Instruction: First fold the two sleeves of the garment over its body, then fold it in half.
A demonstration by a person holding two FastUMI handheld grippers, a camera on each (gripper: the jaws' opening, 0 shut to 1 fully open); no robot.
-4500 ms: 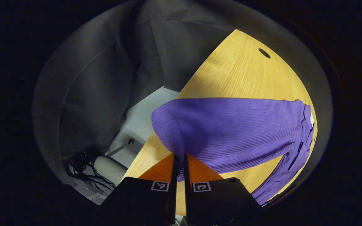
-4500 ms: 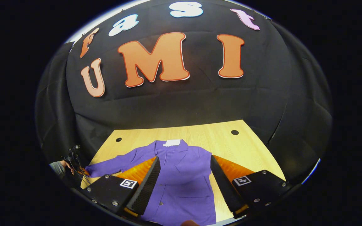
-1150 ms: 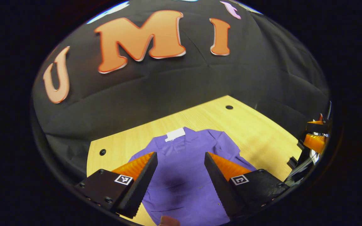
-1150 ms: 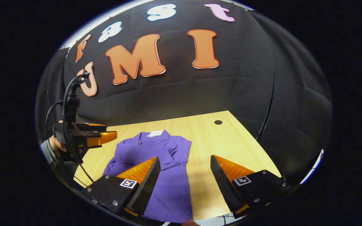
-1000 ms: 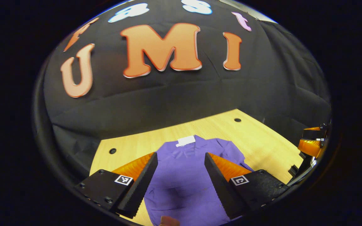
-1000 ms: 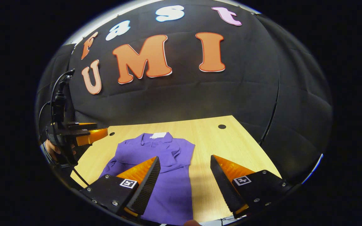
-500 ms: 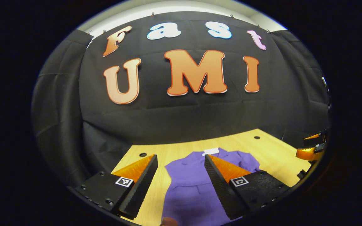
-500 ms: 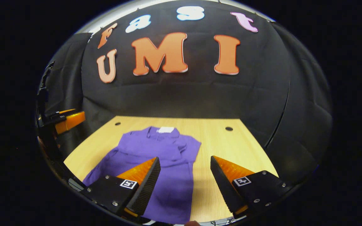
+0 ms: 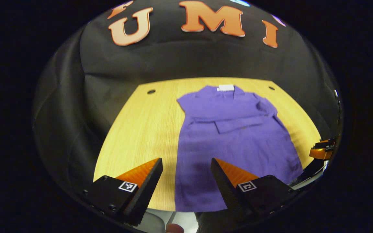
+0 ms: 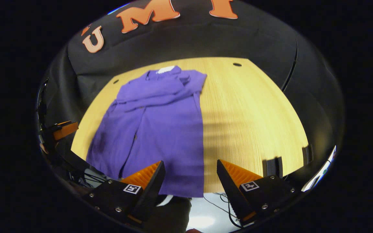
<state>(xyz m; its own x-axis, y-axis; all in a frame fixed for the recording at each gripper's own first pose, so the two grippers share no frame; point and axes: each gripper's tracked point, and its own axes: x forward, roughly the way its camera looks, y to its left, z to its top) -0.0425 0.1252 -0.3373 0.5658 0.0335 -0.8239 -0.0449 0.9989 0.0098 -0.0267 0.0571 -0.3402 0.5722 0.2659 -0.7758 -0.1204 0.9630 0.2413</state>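
A purple garment (image 9: 231, 142) lies flat on the wooden table (image 9: 141, 129), collar and white label (image 9: 226, 87) at the far end. Both sleeves (image 9: 238, 123) are folded across its chest. In the left gripper view my left gripper (image 9: 186, 160) is open above the near hem's left corner, holding nothing. The right gripper (image 9: 322, 152) shows at the right rim. In the right gripper view the garment (image 10: 154, 123) stretches away to the left, and my right gripper (image 10: 190, 162) hangs open above the hem's right corner. The left gripper (image 10: 62, 129) peeks in at the left rim.
Small round holes (image 9: 151, 91) mark the table's far corners. Bare wood (image 10: 251, 113) lies to the right of the garment. Two dark clamps (image 10: 272, 166) sit on the near table edge. Cables (image 10: 219, 198) and pale floor show below that edge.
The left gripper let go of the left sleeve, which now lies folded over the body. Both grippers drew back to the near edge and tilted down towards the hem.
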